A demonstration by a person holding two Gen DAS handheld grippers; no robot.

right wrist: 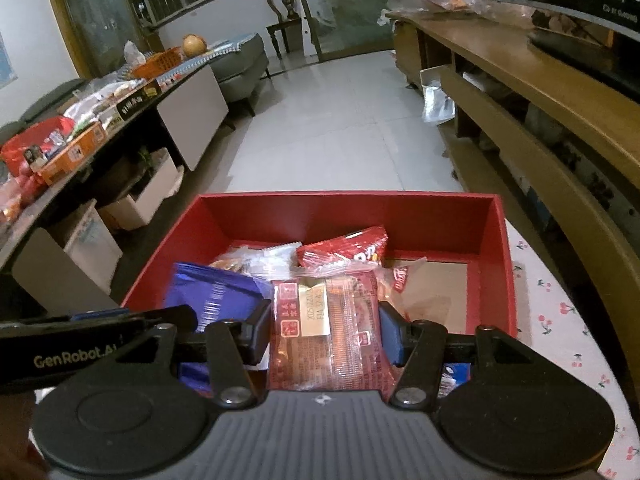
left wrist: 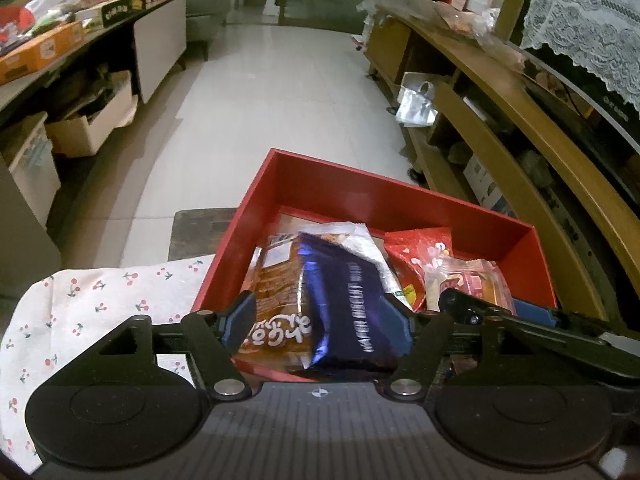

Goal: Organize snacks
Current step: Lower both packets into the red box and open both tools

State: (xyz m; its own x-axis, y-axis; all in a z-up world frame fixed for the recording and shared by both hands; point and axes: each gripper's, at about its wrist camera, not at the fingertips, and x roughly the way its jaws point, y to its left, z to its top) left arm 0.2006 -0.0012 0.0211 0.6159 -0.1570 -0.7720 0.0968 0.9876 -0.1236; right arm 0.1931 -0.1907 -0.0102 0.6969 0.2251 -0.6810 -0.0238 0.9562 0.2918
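A red box (left wrist: 360,188) stands on a cherry-print cloth (left wrist: 80,300) and holds several snack packs. My left gripper (left wrist: 318,316) is over the box's near left part, its fingers on either side of an orange-brown snack bag (left wrist: 276,300) and a purple biscuit pack (left wrist: 352,300); whether it grips them I cannot tell. My right gripper (right wrist: 324,328) is over the same red box (right wrist: 344,204), its fingers on either side of a clear-wrapped red snack pack (right wrist: 328,340). A red bag (right wrist: 344,250) lies further in.
A dark side table with snack boxes (left wrist: 40,48) runs along the left. A wooden TV cabinet (left wrist: 520,112) runs along the right. White tiled floor (left wrist: 280,100) lies ahead. A dark stool (left wrist: 200,228) sits left of the box.
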